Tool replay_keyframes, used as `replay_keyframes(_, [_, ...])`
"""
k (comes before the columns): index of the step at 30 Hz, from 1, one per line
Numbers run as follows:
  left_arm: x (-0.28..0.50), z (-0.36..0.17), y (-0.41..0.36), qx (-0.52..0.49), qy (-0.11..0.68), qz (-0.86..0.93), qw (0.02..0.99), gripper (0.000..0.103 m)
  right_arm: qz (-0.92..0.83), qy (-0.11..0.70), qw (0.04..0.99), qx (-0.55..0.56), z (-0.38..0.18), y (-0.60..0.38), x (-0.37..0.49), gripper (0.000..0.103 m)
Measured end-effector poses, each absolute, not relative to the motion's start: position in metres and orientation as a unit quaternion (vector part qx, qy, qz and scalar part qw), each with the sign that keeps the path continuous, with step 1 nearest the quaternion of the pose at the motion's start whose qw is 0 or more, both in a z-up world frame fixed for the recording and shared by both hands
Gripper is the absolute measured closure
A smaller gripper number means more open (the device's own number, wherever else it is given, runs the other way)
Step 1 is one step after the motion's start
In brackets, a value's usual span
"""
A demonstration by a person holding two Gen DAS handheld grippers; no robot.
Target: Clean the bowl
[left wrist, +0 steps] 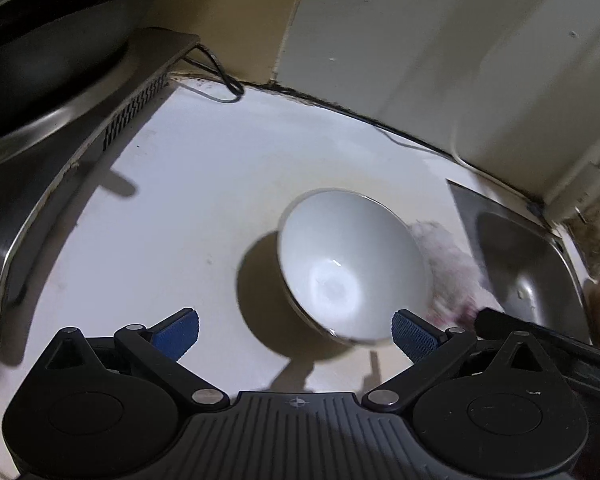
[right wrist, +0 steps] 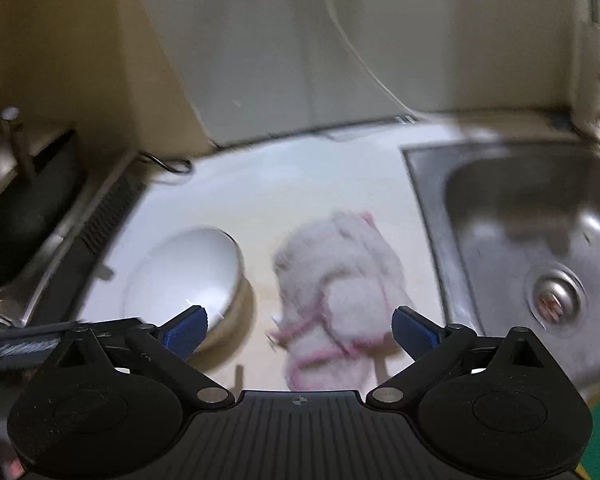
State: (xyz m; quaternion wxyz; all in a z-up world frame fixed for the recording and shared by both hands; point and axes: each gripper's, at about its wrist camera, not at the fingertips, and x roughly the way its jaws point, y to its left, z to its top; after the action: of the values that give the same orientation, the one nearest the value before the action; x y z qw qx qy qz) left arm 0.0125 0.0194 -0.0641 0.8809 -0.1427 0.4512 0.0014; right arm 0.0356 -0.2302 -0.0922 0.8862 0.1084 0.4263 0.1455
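The bowl point(left wrist: 350, 264) stands upright on the white counter point(left wrist: 172, 216), clear of both tools. Its inside is white and empty. A white cloth with pink trim point(right wrist: 340, 288) lies crumpled on the counter just beside the bowl, between it and the steel sink point(right wrist: 540, 248).

The left gripper point(left wrist: 296, 334) has its jaws spread wide with nothing between them; the bowl sits just beyond its right finger. The right gripper point(right wrist: 300, 330) is likewise spread wide and empty above the cloth. A dark pan point(left wrist: 48, 40) sits on the stove point(left wrist: 80, 128) at the left.
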Motion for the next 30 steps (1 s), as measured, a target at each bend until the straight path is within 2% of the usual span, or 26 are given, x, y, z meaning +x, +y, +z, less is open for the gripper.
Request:
replay_keyframes(4, [0.000, -0.062, 0.000, -0.109, 0.466, 0.034, 0.878, 0.000, 0.127, 0.476, 0.862, 0.118, -0.096, -0.235, 0.038, 0.003])
replay_keyframes(13, [-0.020, -0.061, 0.008, -0.092, 0.467, 0.002, 0.880, 0.000, 0.018, 0.435, 0.899, 0.041, -0.075, -0.199, -0.018, 0.003])
replay_keyframes(24, [-0.017, -0.046, -0.003, -0.076, 0.454, 0.014, 0.888, 0.000, -0.007, 0.409, 0.912, 0.033, -0.061, -0.201, -0.029, 0.003])
replay_keyframes(30, [-0.017, -0.033, -0.028, 0.023, 0.421, 0.046, 0.906, 0.000, -0.003, 0.411, 0.912, 0.015, -0.063, -0.201, -0.019, 0.003])
